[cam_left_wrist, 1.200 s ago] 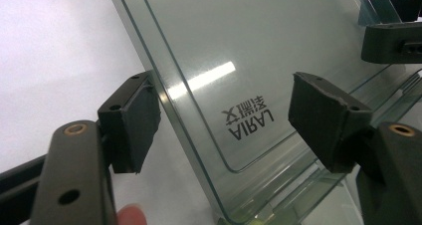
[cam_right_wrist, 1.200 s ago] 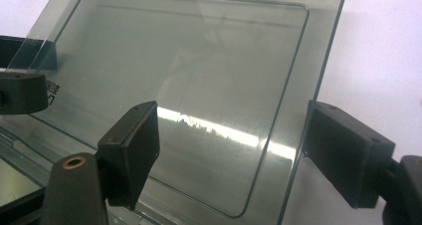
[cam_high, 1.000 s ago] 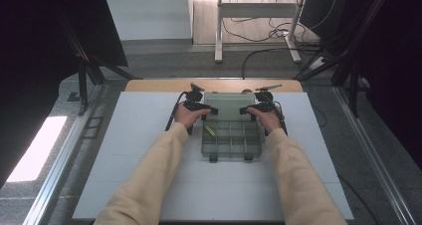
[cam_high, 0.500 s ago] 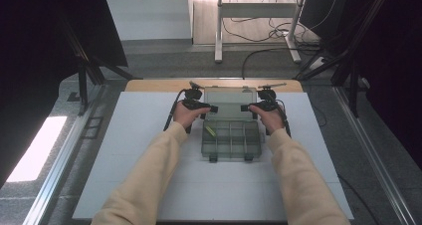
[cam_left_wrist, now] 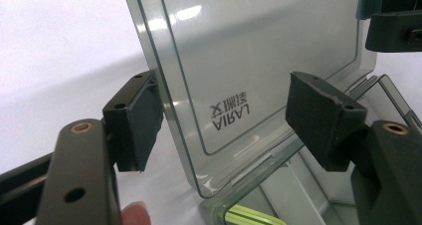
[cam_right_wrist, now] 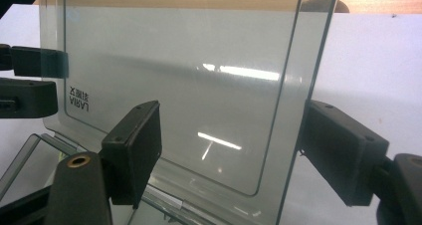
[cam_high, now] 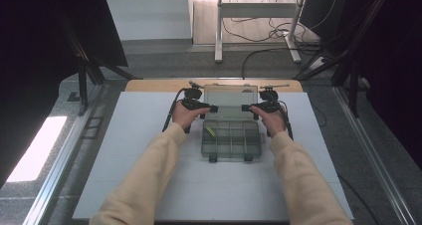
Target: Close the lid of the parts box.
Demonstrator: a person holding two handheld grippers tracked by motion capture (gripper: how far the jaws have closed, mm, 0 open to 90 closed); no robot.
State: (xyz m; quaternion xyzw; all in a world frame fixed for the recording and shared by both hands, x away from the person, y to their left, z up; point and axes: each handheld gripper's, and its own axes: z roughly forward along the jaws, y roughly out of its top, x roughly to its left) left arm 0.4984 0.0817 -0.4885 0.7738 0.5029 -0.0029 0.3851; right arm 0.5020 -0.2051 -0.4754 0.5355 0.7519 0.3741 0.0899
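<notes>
Raised lid (cam_high: 230, 95) stands between both tongs' spread jaws, seemingly ungripped.

Clear compartment box (cam_high: 231, 140) on the white table, lid (cam_high: 231, 96) raised (hinged rearward).

Clear compartment box (cam_high: 230, 139) sits mid white table (cam_high: 124, 160), lid (cam_high: 230, 94) raised at far side. Left gripper (cam_high: 213, 108) at lid's left edge, right gripper (cam_high: 245, 107) at its right edge; jaw gap too small to tell. Yellow-green item (cam_high: 210, 131) in near-left compartment. Cream sleeves (cam_high: 149, 180) enter from bottom.
</notes>
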